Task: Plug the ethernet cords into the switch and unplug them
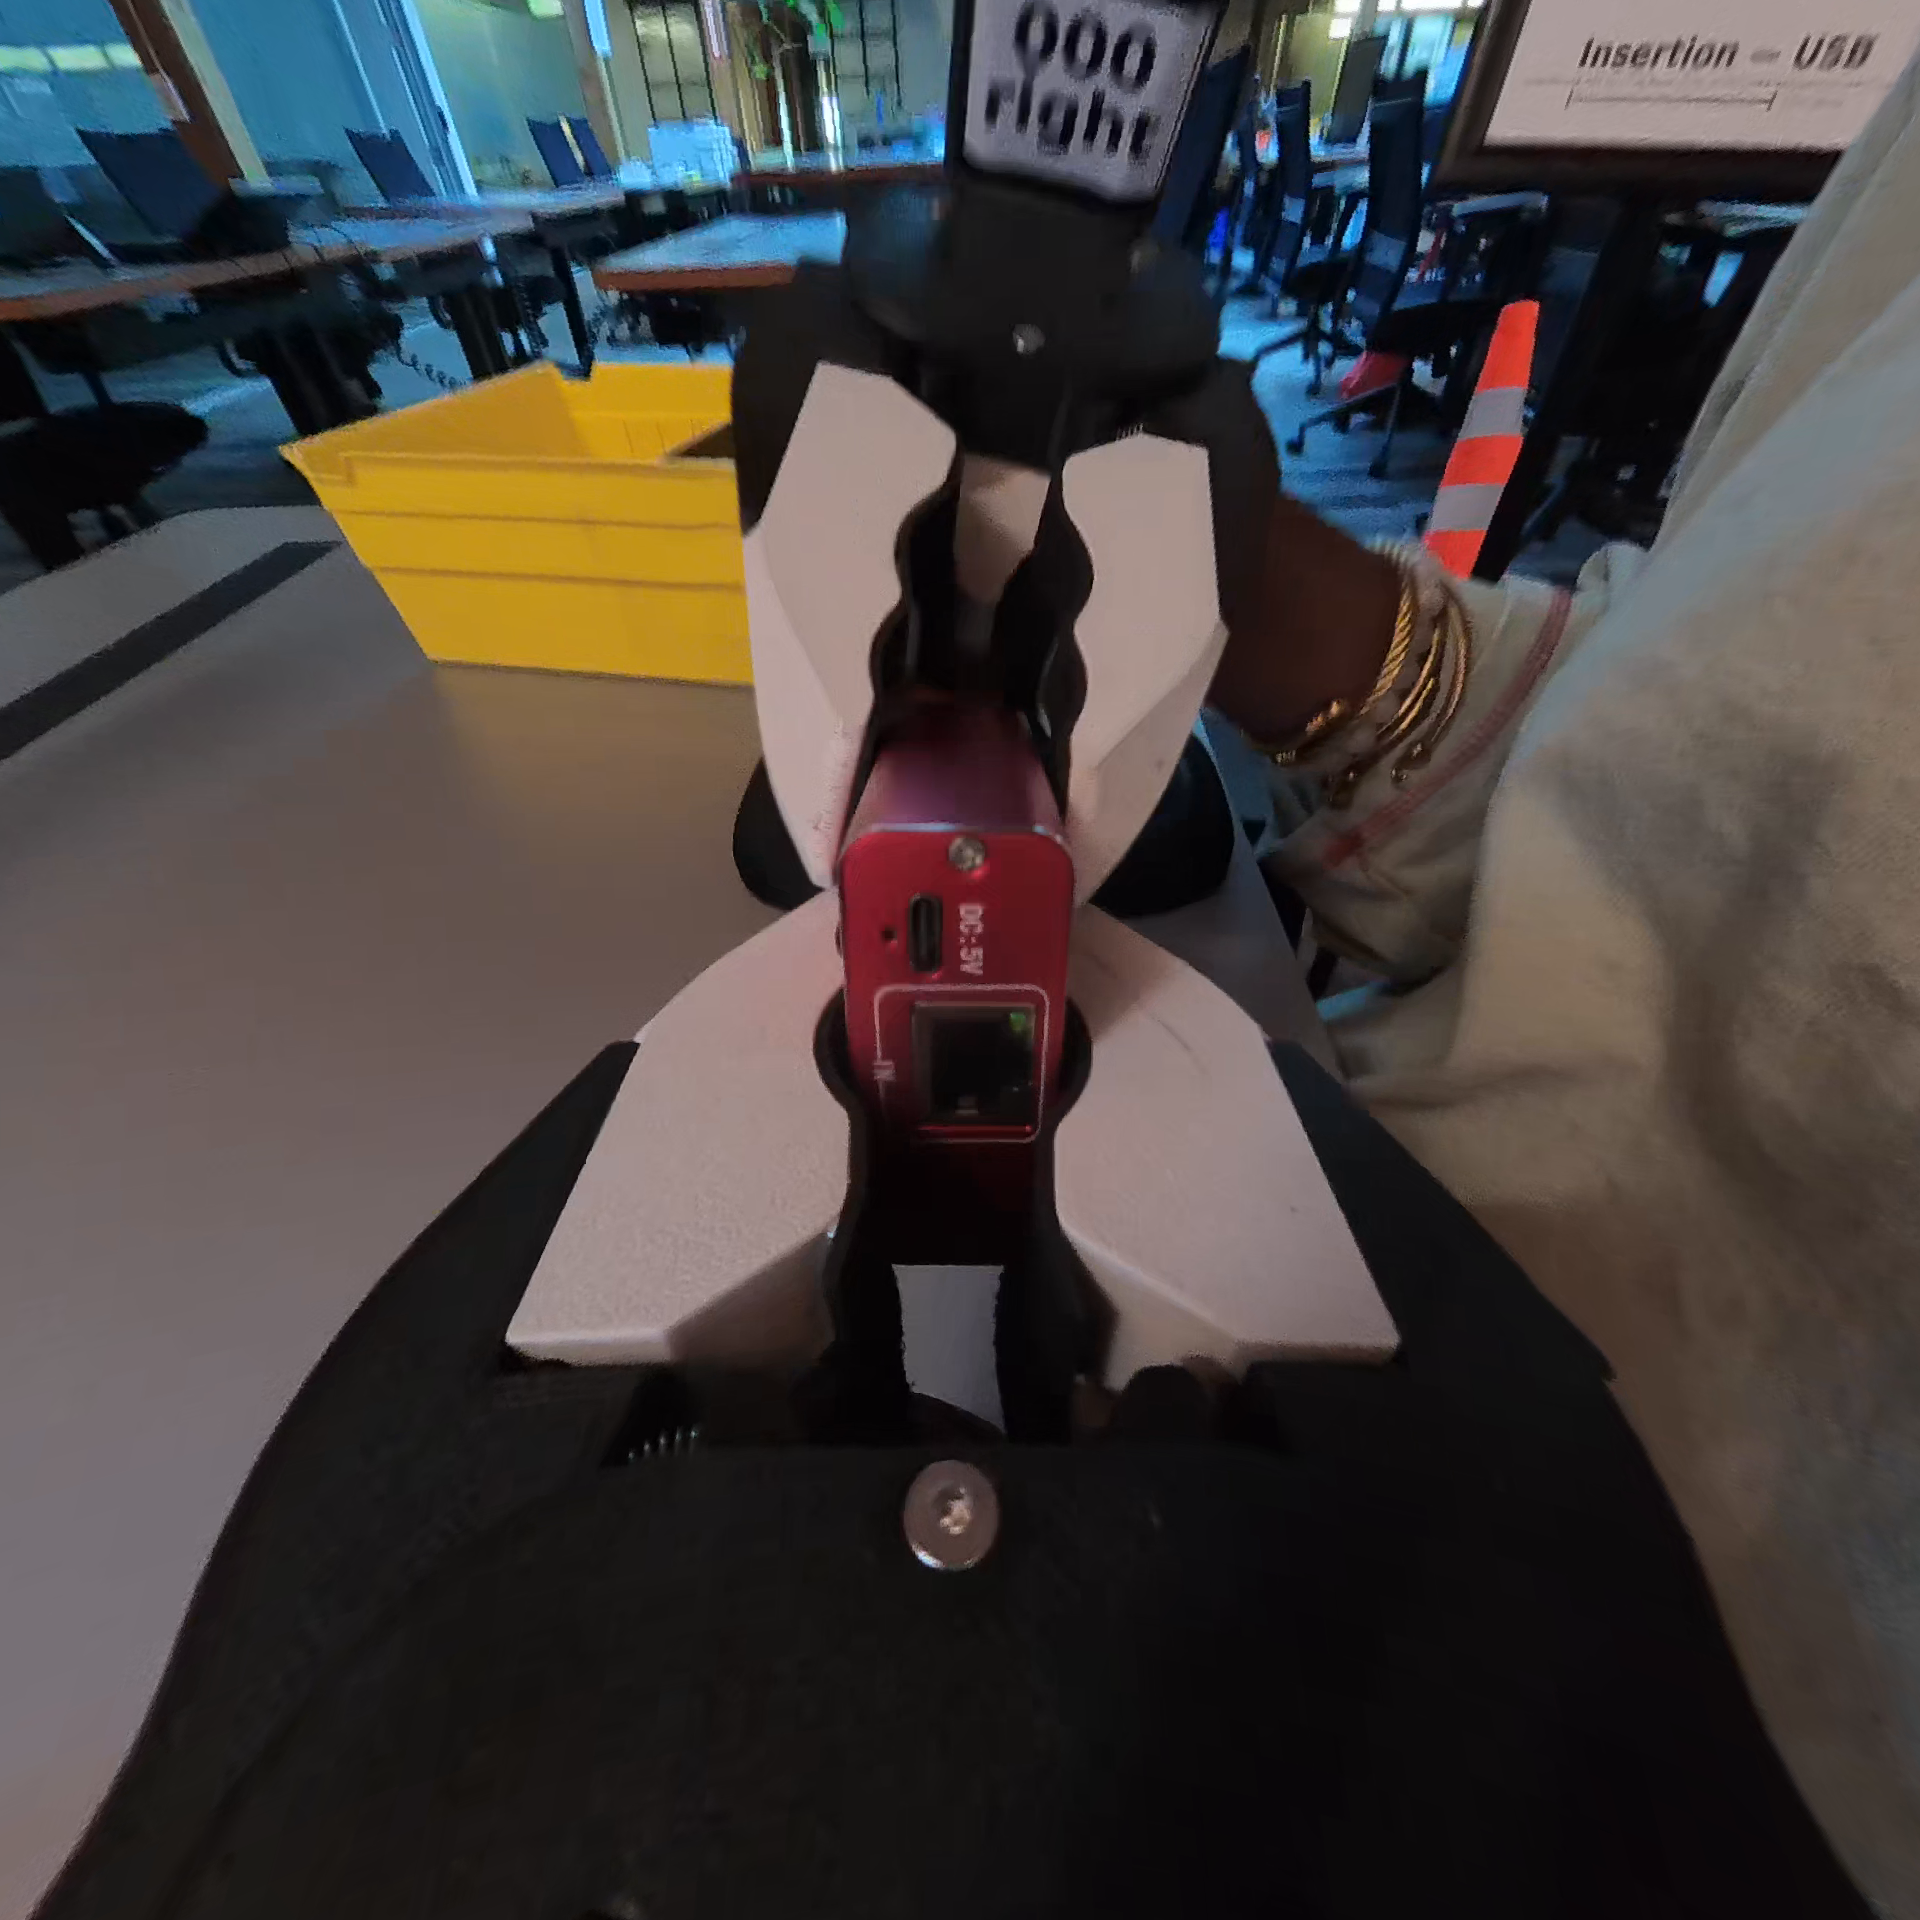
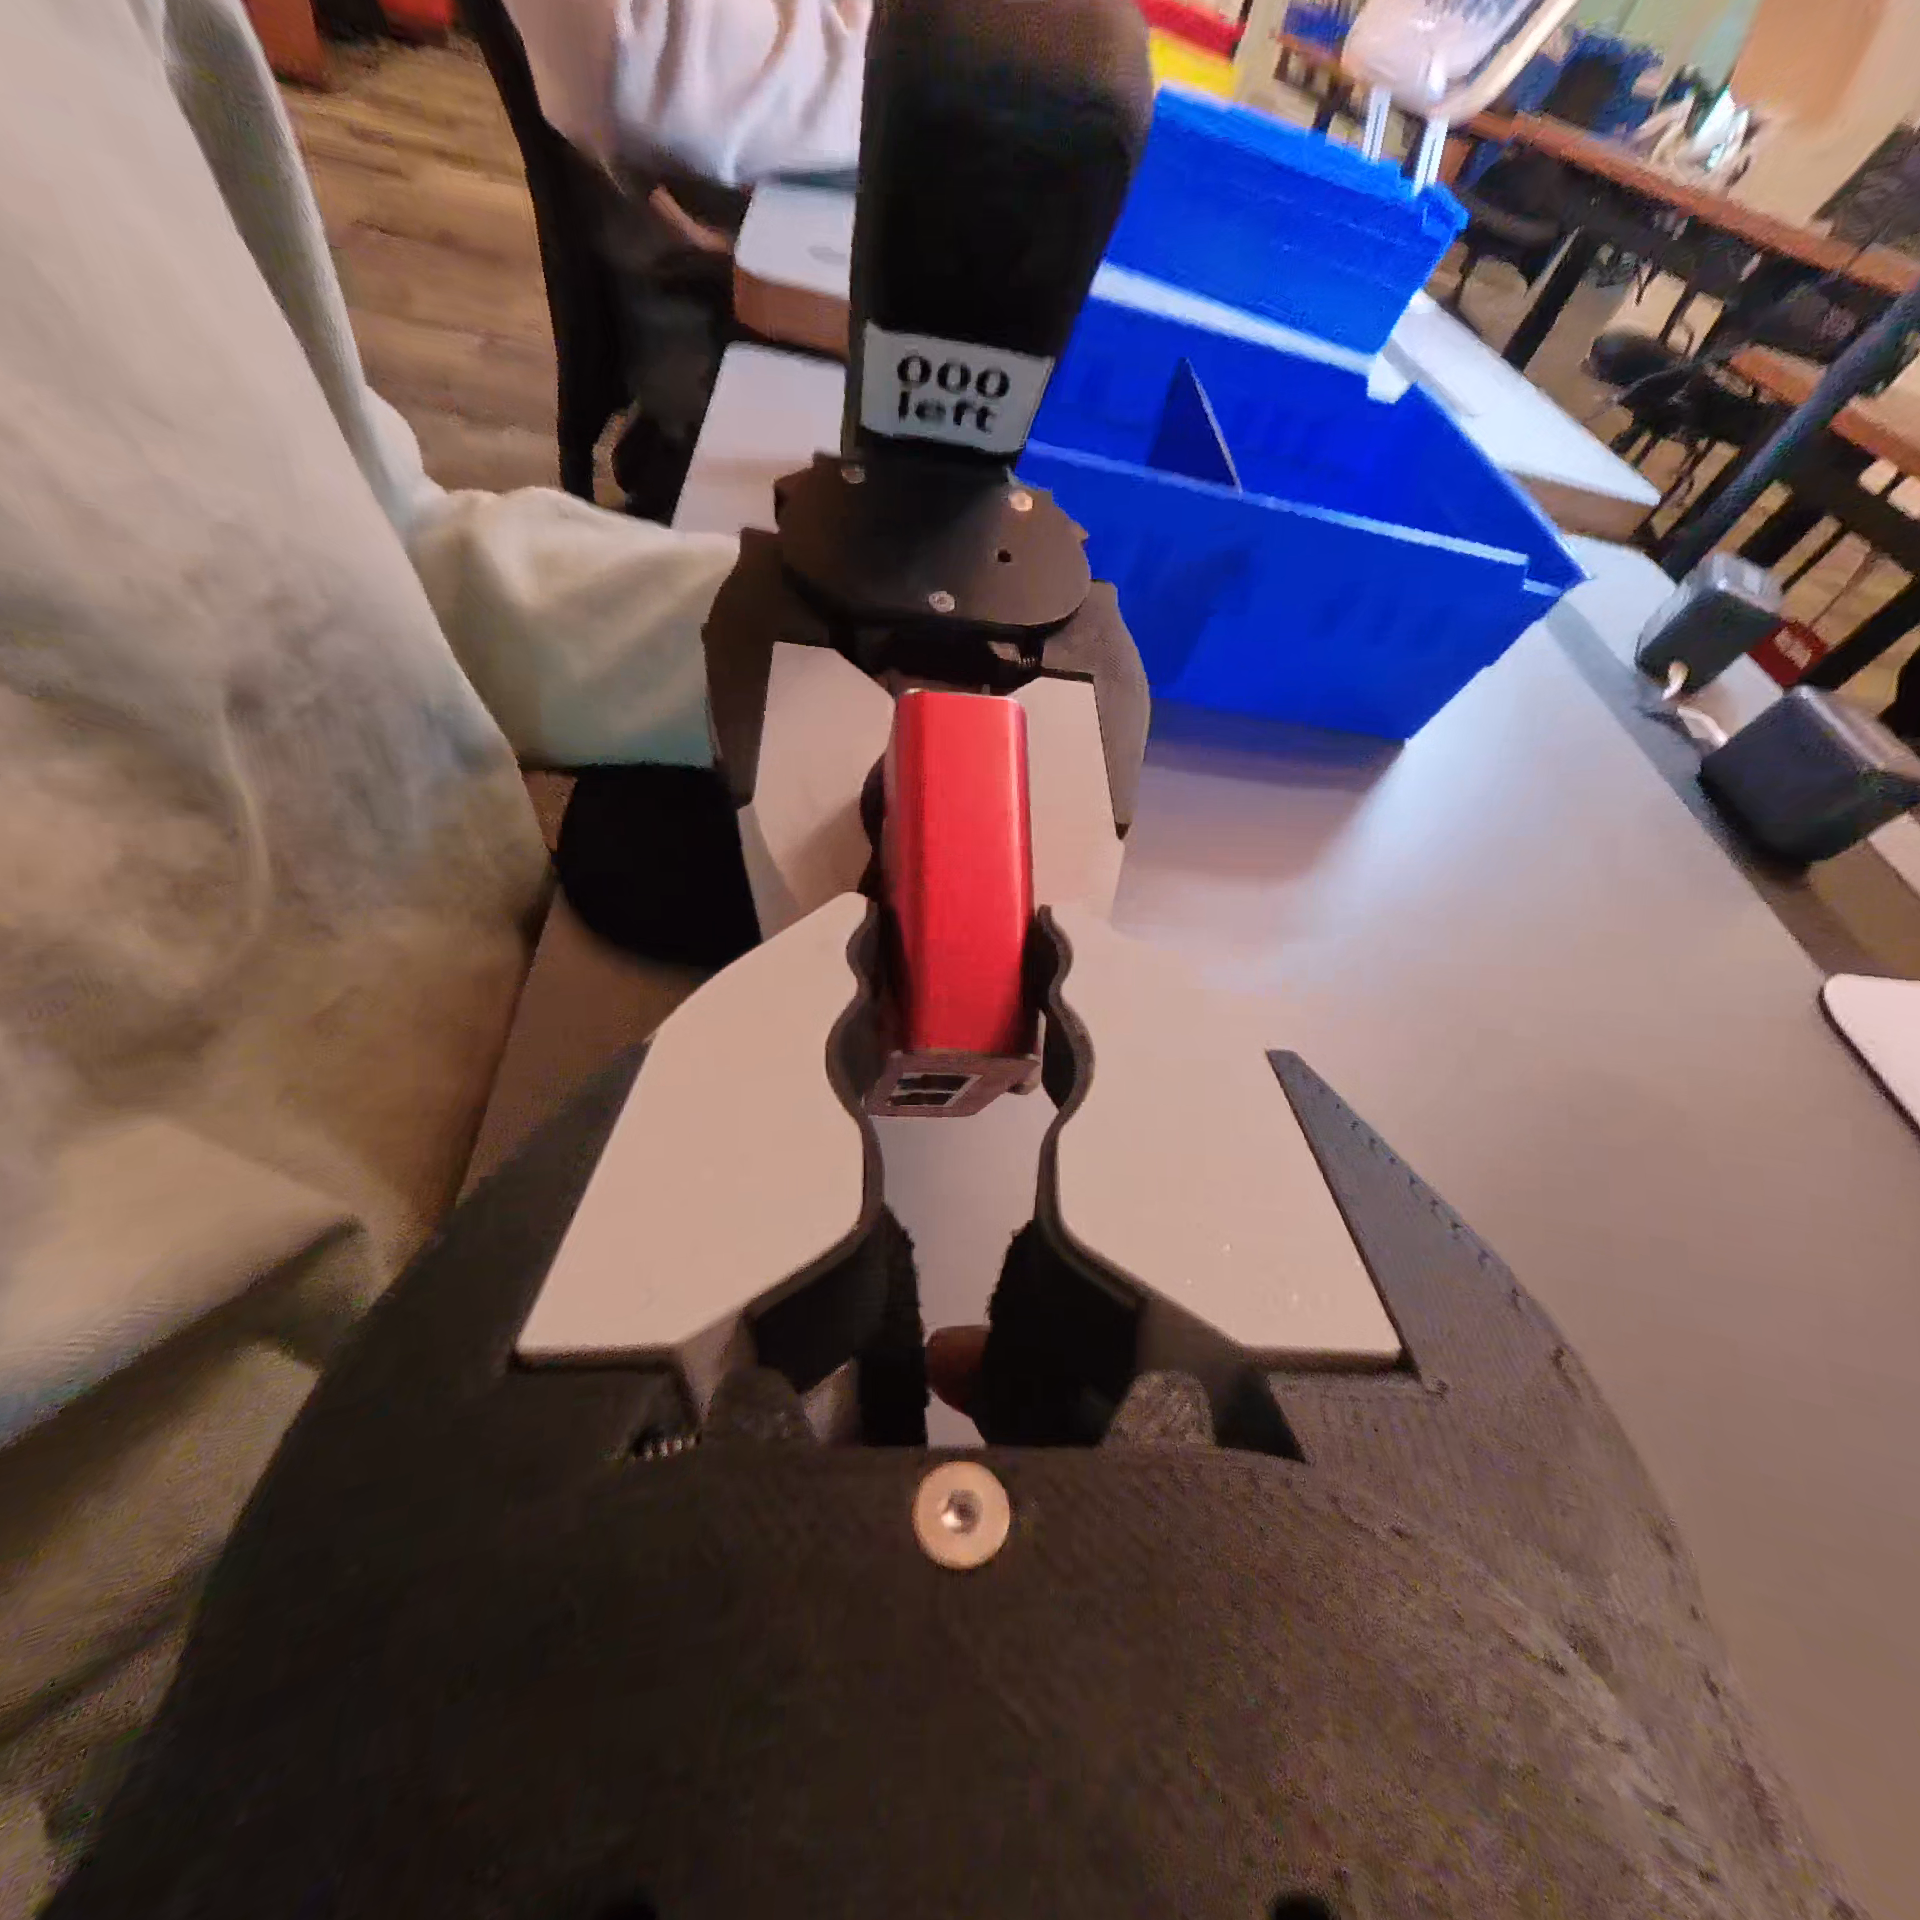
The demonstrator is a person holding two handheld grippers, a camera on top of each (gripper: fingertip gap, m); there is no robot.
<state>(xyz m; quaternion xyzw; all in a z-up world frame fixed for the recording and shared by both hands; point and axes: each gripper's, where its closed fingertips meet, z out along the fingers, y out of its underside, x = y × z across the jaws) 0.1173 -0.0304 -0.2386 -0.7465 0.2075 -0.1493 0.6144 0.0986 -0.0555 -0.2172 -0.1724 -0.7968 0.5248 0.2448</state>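
A red metal switch [image 1: 951,790] is held in the air between both grippers, end to end. In the left wrist view its near end face shows a small port above a network port [image 1: 975,1070]. My left gripper [image 1: 956,1039] is shut on this end. My right gripper [image 1: 961,769] faces it and is shut on the far end. In the right wrist view the switch [image 2: 961,862] runs away from me, with my right gripper [image 2: 956,966] shut on the near end, where ports [image 2: 930,1091] show. The left gripper [image 2: 945,883] clamps the far end. No ethernet cord is in view.
The grey table [image 1: 312,987] lies below. A yellow bin [image 1: 520,540] stands behind on one side and a blue bin [image 2: 1299,582] on the other. Black power adapters [image 2: 1808,769] lie at the right. A person's sleeve [image 1: 1662,935] is close. An orange cone [image 1: 1486,436] stands beyond.
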